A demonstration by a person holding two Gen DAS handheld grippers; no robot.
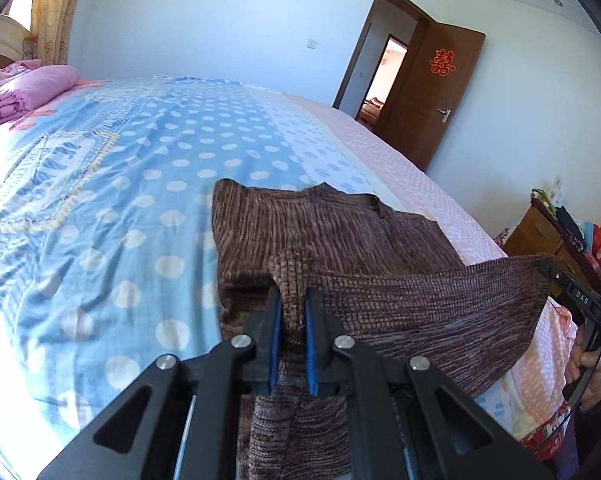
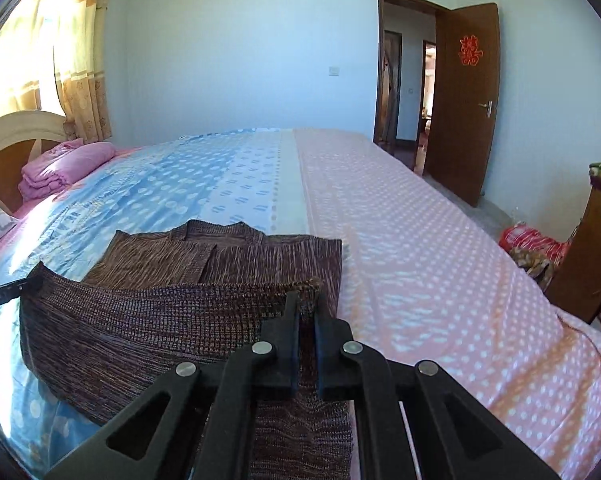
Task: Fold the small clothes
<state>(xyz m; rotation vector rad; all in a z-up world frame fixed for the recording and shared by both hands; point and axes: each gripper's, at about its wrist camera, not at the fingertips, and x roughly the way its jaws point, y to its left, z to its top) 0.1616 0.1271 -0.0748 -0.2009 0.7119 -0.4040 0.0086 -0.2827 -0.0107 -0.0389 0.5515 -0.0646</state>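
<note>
Brown striped knit garment on a bed sheet with blue dotted and pink dotted halves.
Left gripper and right gripper each clamp a lifted hem corner; white-walled bedroom, open brown wooden door.

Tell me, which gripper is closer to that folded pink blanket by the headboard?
Left. The left gripper holds the brown knit cardigan's hem on the side nearer the pink blanket; the right gripper holds the opposite hem corner, toward the door.

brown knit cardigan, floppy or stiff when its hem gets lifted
Probably floppy: the brown knit cardigan sags between the left gripper and right gripper. Likely grippy, given its coarse ribbing. Seemingly light, since small pinches hold it.
</note>
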